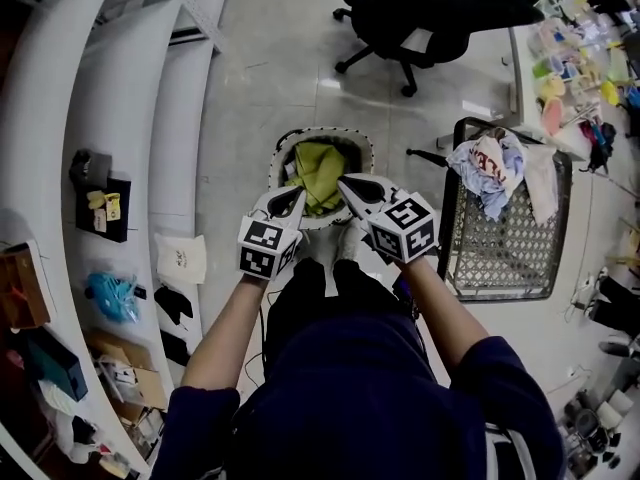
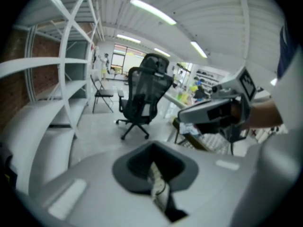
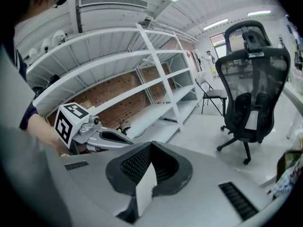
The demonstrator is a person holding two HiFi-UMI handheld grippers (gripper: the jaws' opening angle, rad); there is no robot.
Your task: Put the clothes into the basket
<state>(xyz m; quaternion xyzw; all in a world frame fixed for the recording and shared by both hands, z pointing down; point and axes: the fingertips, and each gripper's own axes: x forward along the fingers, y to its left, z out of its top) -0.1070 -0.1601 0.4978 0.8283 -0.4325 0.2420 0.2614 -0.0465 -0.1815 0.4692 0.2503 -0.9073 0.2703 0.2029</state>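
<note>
A round laundry basket (image 1: 283, 148) stands on the floor in front of me with a yellow-green cloth (image 1: 320, 168) lying inside it. Both grippers hang above its near rim, side by side. My left gripper (image 1: 292, 197) is shut, and the left gripper view shows nothing between its closed jaws (image 2: 154, 171). My right gripper (image 1: 350, 184) is also shut and empty (image 3: 148, 168). More clothes, a white piece with red letters and a blue one (image 1: 489, 168), lie piled on a wire cart (image 1: 500, 258) to the right.
A black office chair (image 1: 420, 13) stands beyond the basket. White curved shelves (image 1: 120, 118) with small items run along the left. A cluttered table edge (image 1: 575, 78) lies at the far right. Bare floor shows between the basket and the chair.
</note>
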